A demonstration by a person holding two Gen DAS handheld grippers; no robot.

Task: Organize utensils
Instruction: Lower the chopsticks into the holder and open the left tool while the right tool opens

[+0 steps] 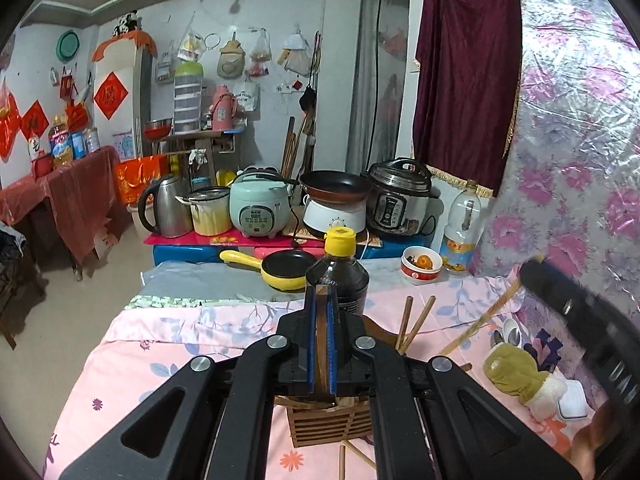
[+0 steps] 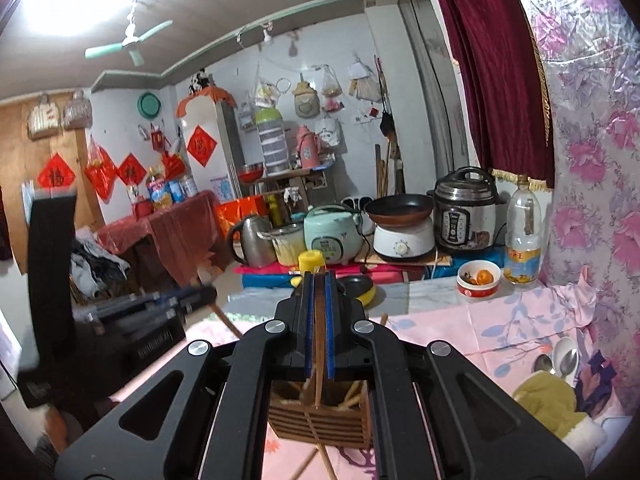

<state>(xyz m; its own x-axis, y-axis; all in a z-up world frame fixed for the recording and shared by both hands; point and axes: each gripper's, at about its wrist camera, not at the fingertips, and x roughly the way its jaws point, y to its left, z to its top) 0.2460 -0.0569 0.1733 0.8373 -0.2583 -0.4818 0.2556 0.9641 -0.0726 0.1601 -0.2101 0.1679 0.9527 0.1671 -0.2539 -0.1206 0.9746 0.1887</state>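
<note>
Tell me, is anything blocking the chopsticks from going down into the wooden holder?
Nothing visible blocks them. Each gripper, left and right, pinches a chopstick right above the holder. Other chopsticks already lean inside, but the top looks open.

Slatted wooden holder [image 1: 334,426], matt brown; wooden chopsticks [image 1: 416,322] plain and dull. Pink floral cloth [image 1: 192,344] looks soft. Far off, a shiny metal kettle [image 1: 170,210] and glossy plastic bottle [image 1: 462,226].

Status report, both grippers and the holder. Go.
Left gripper shut on chopstick. Right gripper shut on chopstick. Both above wooden holder. Nothing blocking.
</note>
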